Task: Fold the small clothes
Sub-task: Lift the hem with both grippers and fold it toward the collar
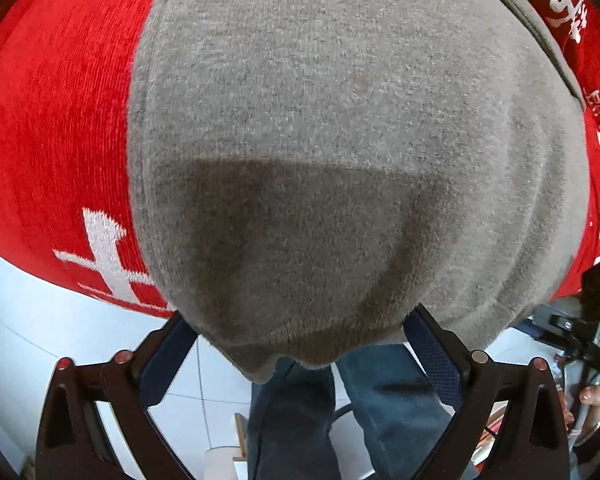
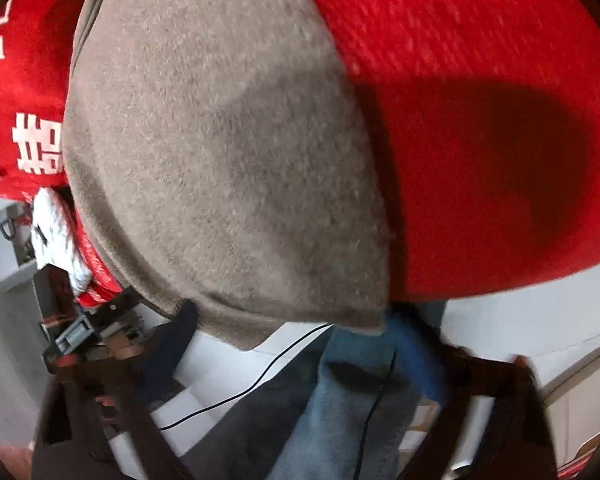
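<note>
A grey-brown knitted garment (image 1: 332, 128) lies on a red cloth with white characters (image 1: 56, 128) and hangs over the table's near edge. My left gripper (image 1: 300, 332) is open, its jaws wide apart on either side of the garment's hanging hem, fingers (image 1: 168, 356) not closed on it. In the right wrist view the same garment (image 2: 220, 168) fills the middle over the red cloth (image 2: 480, 120). My right gripper (image 2: 292, 332) is blurred; its jaws stand wide apart below the garment's lower edge, holding nothing.
Below the table edge I see a person's blue jeans (image 1: 380, 408) and white floor tiles (image 1: 28, 320). A black cable (image 2: 260, 376) runs across the floor. Dark equipment (image 1: 580, 328) stands at the right.
</note>
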`<action>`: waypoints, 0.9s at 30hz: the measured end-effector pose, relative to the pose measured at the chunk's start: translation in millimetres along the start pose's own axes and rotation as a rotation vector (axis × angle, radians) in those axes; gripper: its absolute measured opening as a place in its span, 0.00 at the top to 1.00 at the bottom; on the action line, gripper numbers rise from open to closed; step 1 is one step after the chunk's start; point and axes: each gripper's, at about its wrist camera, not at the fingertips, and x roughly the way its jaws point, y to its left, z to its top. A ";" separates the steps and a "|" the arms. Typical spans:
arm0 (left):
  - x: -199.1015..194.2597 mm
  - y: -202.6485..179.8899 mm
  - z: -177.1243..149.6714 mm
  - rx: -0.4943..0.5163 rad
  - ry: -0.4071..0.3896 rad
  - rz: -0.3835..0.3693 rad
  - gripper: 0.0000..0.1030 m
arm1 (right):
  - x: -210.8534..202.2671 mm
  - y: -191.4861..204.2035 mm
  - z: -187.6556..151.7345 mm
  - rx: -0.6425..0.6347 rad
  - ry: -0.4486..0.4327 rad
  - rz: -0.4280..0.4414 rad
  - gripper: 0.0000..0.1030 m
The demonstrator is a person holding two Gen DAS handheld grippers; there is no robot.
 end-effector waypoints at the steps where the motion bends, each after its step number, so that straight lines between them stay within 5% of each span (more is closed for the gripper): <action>1: -1.5 2.4 -0.7 -0.003 0.001 -0.008 0.14 | 2.1 -1.8 -1.5 0.009 0.015 -0.019 0.66; 2: -1.3 3.2 -4.7 -0.003 0.003 -0.013 0.23 | 1.8 -3.1 -4.2 0.005 0.022 -0.031 0.85; 4: -2.7 -7.5 -13.2 0.017 0.019 -0.044 0.44 | -2.9 -4.1 -11.2 -0.002 0.010 -0.009 0.87; 6: -7.4 -9.6 -10.2 0.051 0.039 -0.095 0.84 | -9.2 0.1 -15.3 -0.013 -0.001 0.009 0.87; 7: -10.9 -13.0 -10.9 0.082 0.048 -0.124 0.88 | -13.1 3.1 -17.5 -0.019 -0.005 0.021 0.87; 15: -72.0 -16.6 -5.6 0.141 -0.035 -0.275 0.88 | -61.1 43.7 -23.9 -0.048 -0.091 0.217 0.88; 27: -166.2 -21.6 70.9 0.128 -0.243 -0.396 0.89 | -141.0 117.9 43.7 -0.096 -0.256 0.490 0.94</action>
